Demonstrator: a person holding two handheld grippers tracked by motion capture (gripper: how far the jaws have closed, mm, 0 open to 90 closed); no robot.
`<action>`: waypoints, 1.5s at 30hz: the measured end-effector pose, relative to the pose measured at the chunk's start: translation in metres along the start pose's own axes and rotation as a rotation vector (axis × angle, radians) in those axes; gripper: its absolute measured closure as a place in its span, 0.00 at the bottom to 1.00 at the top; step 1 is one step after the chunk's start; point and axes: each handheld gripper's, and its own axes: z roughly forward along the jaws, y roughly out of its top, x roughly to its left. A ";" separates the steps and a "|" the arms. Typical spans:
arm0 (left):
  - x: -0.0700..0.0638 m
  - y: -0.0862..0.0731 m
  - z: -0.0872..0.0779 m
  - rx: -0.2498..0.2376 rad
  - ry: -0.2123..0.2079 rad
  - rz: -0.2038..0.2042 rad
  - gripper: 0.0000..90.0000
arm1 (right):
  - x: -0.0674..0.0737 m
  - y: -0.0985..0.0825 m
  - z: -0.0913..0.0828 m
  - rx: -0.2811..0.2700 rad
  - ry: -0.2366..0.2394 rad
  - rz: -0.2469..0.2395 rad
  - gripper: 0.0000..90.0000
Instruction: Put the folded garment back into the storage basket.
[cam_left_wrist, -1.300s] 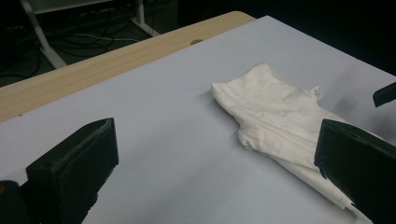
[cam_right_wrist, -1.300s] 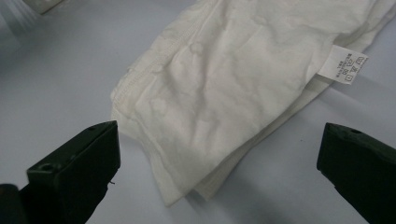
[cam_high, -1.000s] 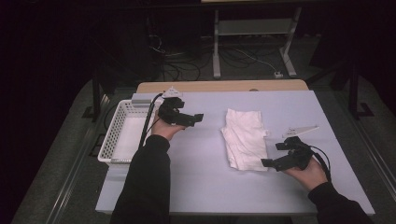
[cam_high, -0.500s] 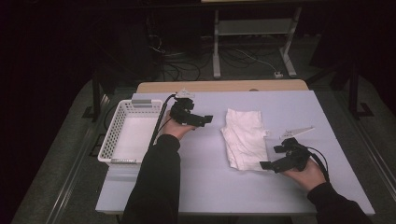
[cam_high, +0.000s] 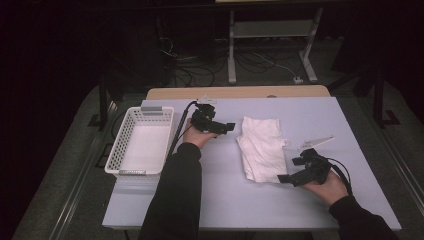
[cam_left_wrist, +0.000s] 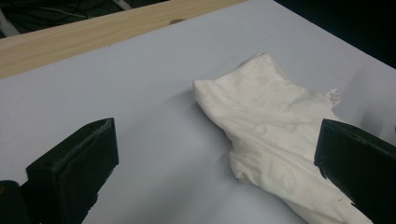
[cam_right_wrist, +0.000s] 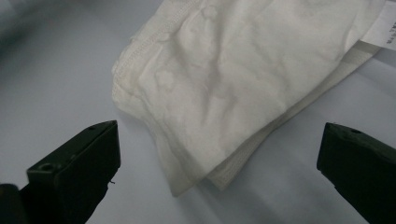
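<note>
A folded white cloth (cam_high: 262, 147) lies in the middle of the pale table (cam_high: 240, 200). My left gripper (cam_high: 226, 127) is open just left of the cloth's far end, jaws pointing right toward it. Seen from the left gripper view, the cloth (cam_left_wrist: 275, 135) lies ahead and to the right, its far corner between the wide jaws. My right gripper (cam_high: 291, 170) is open at the cloth's near right corner. In the right gripper view that folded corner of the cloth (cam_right_wrist: 233, 88) sits just beyond the spread jaws, with a small label at the top right.
A white plastic basket (cam_high: 141, 141) stands at the table's left side, nothing visible inside. A wooden strip (cam_high: 240, 93) runs along the far edge. Cables and a metal stand are on the dark floor beyond.
My left gripper has moved right from beside the basket to the cloth's far left corner. The right gripper has barely shifted at the near right corner.
</note>
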 end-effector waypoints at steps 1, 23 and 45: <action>0.001 -0.001 0.002 0.001 -0.001 -0.006 0.00 | 0.000 0.000 0.000 0.000 0.001 -0.001 0.00; -0.001 -0.010 0.060 0.083 -0.050 -0.064 0.00 | 0.003 -0.002 0.007 0.045 0.010 -0.019 0.07; -0.003 -0.012 0.076 0.056 -0.077 -0.103 0.22 | 0.007 -0.003 0.014 0.083 -0.018 -0.046 0.29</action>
